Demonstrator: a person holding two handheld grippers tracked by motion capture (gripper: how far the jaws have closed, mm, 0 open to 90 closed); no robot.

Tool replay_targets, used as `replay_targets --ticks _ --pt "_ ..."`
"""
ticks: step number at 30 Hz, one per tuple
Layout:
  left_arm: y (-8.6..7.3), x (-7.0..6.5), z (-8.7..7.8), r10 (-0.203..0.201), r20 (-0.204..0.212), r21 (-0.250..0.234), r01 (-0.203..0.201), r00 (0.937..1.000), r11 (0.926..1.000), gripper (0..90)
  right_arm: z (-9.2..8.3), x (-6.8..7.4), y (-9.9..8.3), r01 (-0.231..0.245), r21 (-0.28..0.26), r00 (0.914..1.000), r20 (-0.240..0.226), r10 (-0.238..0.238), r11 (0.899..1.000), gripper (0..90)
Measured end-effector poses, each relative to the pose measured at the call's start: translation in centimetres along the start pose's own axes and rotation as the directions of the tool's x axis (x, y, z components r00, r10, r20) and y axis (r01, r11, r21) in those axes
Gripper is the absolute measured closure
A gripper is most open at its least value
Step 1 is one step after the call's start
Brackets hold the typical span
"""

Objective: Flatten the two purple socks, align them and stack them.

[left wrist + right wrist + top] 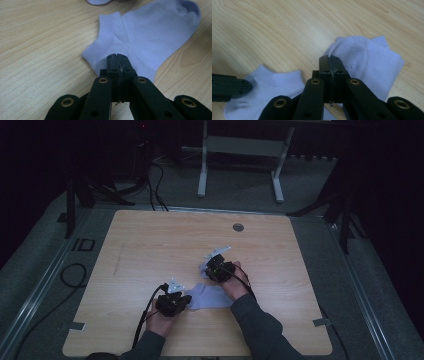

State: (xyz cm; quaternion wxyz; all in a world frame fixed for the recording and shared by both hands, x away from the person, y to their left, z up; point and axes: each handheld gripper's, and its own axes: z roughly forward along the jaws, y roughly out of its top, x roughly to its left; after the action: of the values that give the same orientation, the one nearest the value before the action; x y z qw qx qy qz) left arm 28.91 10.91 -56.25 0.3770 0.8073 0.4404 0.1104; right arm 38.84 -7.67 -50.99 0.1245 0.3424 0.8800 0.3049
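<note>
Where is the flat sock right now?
In the high view the flat sock lies near the table's front edge, between the left gripper and the right forearm.

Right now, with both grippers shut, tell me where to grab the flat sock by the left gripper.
Take the flat sock by its ribbed cuff, coming from the left gripper side. The cuff's edge faces that gripper and lies flat on the table, so a low, level pinch should probably catch both layers.

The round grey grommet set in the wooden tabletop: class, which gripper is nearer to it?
Right. The right gripper sits mid-table, just short of the round grey grommet; the left gripper is farther back toward the near edge and off to the left.
</note>
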Motion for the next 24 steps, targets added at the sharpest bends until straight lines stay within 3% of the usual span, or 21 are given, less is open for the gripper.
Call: replay_targets --ticks 24 --pt "0.0 0.0 0.0 0.002 -0.002 0.0 -0.002 1.0 1.0 89.4 -2.9 -2.0 -0.4 -0.069 -0.062 0.9976 0.007 0.069 0.996 89.1"
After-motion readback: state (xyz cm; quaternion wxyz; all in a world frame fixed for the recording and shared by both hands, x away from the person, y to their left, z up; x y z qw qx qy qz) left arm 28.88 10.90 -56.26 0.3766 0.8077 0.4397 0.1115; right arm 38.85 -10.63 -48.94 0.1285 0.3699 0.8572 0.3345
